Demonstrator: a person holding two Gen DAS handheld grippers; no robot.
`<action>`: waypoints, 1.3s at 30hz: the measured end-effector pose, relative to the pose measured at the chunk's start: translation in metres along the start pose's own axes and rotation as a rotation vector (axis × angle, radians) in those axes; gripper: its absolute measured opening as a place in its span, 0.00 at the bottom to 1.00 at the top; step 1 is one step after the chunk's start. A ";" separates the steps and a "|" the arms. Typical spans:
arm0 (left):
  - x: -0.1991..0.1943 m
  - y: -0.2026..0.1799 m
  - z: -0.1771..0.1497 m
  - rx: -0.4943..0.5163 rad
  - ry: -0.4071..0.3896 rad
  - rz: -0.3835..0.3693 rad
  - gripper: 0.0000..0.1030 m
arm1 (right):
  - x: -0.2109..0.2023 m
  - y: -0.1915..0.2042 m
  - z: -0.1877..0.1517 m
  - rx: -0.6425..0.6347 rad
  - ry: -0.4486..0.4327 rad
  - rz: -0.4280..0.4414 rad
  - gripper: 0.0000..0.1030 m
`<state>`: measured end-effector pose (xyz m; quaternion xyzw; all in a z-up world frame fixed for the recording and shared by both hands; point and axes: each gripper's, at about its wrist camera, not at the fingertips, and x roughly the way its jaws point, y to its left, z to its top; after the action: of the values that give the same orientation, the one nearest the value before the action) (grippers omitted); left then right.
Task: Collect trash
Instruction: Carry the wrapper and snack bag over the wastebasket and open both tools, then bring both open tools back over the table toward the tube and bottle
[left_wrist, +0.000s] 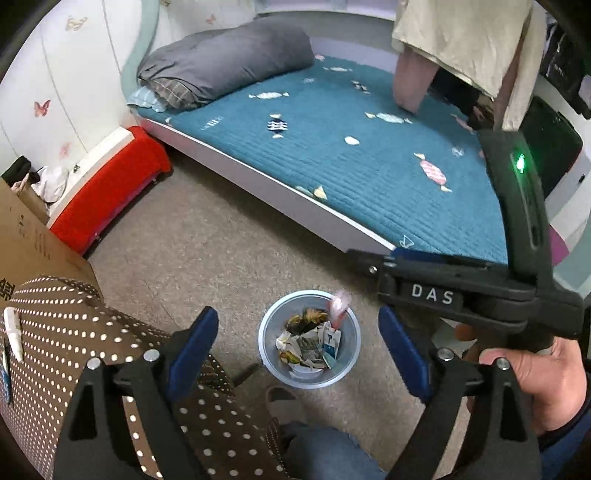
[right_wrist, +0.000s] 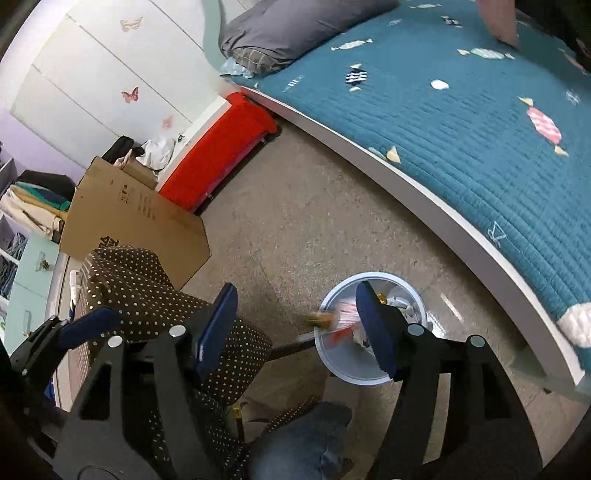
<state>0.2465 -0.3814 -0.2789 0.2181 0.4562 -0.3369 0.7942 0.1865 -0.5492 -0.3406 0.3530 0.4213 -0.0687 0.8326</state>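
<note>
Left gripper (left_wrist: 299, 354): jaws spread wide, nothing between the pads. Small round trash bin (left_wrist: 266, 347) sits on the floor directly below the gap, already holding crumpled paper trash (left_wrist: 310, 345) and something dark and yellow at its 12 o'clock side. A pink-and-white wrapper (left_wrist: 339, 304) is over the bin's rim at about 1 o'clock, blurred; looks like it's in mid-air, can't confirm.

Right gripper (right_wrist: 295, 328): jaws also spread, pads clear of everything. In the right wrist view the bin (right_wrist: 347, 369) is partly behind the right-hand pad, with blurred pink/red and yellowish scraps (right_wrist: 325, 319) at its 9–10 o'clock rim.

The left wrist view shows the right gripper's body at 3 o'clock, held in a hand (left_wrist: 535, 384).

Surroundings: bed with teal quilt (left_wrist: 369, 155) at 12–2 o'clock, polka-dot chair (left_wrist: 74, 325) at 8 o'clock, cardboard box (right_wrist: 140, 214) behind it, red bench (left_wrist: 110, 188) at 10 o'clock. Denim-clad knee (left_wrist: 325, 454) at 6 o'clock.
</note>
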 end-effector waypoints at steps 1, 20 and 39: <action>-0.001 0.001 0.000 -0.001 -0.005 0.003 0.86 | -0.001 0.000 -0.001 0.004 -0.006 -0.008 0.78; -0.079 0.026 -0.030 -0.094 -0.140 0.036 0.86 | -0.078 0.052 -0.013 -0.060 -0.148 -0.072 0.94; -0.181 0.119 -0.091 -0.299 -0.321 0.169 0.87 | -0.137 0.194 -0.041 -0.301 -0.260 -0.027 0.94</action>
<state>0.2164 -0.1807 -0.1615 0.0788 0.3491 -0.2283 0.9054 0.1522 -0.4038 -0.1511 0.2070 0.3205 -0.0613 0.9223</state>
